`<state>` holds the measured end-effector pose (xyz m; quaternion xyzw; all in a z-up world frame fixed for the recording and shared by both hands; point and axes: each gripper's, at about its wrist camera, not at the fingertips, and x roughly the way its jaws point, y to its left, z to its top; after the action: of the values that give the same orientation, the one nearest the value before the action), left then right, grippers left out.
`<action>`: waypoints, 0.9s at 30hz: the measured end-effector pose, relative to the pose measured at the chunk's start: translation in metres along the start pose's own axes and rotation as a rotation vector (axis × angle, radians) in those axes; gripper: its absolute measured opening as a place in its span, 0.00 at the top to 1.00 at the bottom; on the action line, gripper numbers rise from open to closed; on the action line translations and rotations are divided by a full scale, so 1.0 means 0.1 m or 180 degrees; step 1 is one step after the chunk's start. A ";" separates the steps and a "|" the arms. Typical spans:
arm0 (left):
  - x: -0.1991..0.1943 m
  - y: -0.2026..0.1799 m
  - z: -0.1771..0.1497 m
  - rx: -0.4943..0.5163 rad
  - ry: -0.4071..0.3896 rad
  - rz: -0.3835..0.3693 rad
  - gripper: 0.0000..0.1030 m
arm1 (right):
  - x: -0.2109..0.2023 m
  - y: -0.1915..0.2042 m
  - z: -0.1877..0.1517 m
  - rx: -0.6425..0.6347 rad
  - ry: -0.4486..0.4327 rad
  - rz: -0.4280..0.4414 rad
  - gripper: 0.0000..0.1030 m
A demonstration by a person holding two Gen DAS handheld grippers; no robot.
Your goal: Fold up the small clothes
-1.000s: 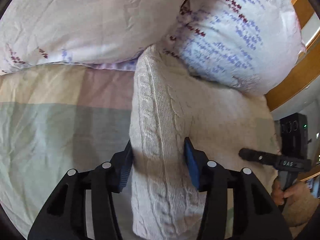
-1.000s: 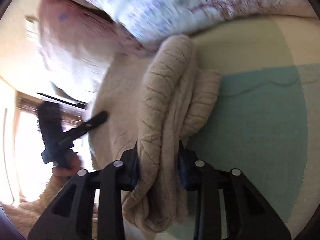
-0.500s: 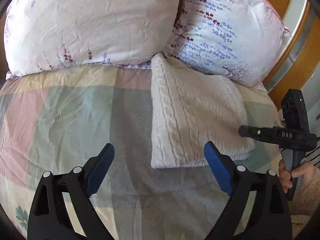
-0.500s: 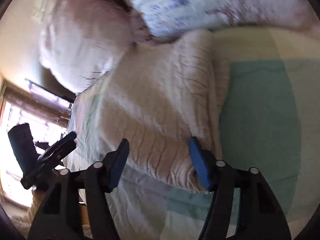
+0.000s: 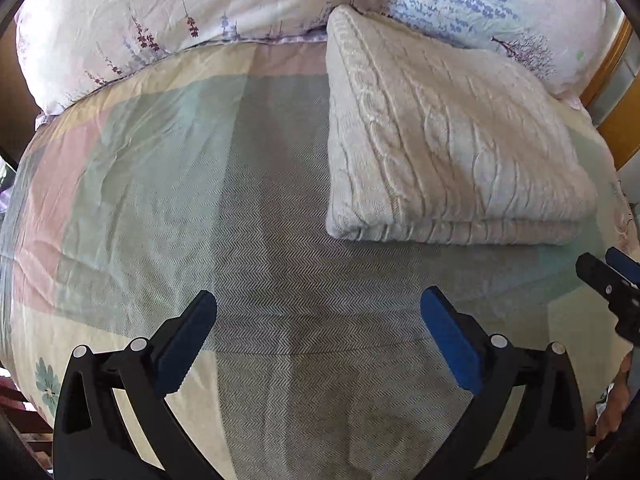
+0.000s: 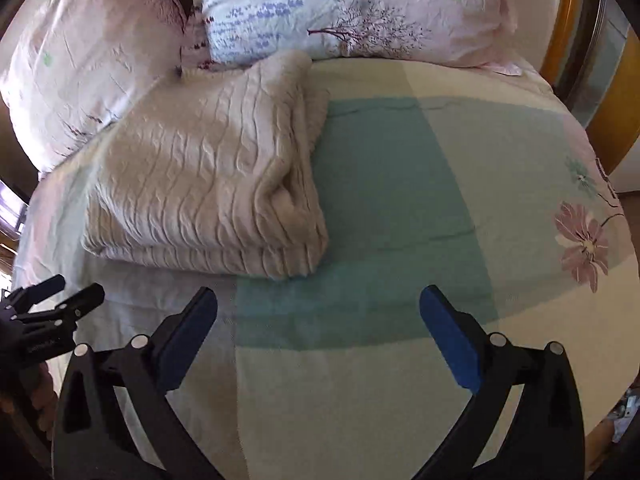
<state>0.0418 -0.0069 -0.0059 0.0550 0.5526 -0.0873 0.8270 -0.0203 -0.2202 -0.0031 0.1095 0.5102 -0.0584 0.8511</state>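
A cream cable-knit sweater [image 5: 448, 148] lies folded into a flat rectangle on the bed, its far edge against the pillows. It also shows in the right wrist view [image 6: 208, 176], left of centre. My left gripper [image 5: 318, 320] is open and empty, pulled back from the sweater's near edge. My right gripper [image 6: 318, 320] is open and empty, held off the sweater's near right corner. Each gripper shows at the edge of the other's view: the right gripper [image 5: 612, 280] and the left gripper [image 6: 56, 300].
The bed carries a pastel patchwork bedspread [image 5: 160, 184]. Two floral pillows [image 5: 168, 20] [image 6: 360, 12] lie along the head of the bed. A wooden bed frame [image 6: 560, 20] runs at the far right.
Both grippers let go of the sweater, opened wide and drew back toward the foot of the bed. The sweater now lies flat and folded by the pillows.
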 end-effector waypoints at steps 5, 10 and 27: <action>0.09 -0.01 -0.07 -0.0020 0.0085 -0.0027 0.01 | 0.07 0.12 -0.03 -0.0023 0.0166 -0.0057 0.02; 0.10 -0.07 -0.14 0.0113 0.0086 0.0077 0.01 | 0.16 0.23 -0.06 -0.0126 0.0239 -0.0163 0.02; 0.15 -0.07 -0.10 0.0135 0.0158 0.0085 0.01 | 0.20 0.27 -0.09 -0.0027 0.0283 -0.0356 0.02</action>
<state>0.0369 -0.0128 -0.0233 0.0821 0.5702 -0.0865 0.8128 -0.0129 -0.1914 -0.0218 0.0798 0.5530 -0.0989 0.8234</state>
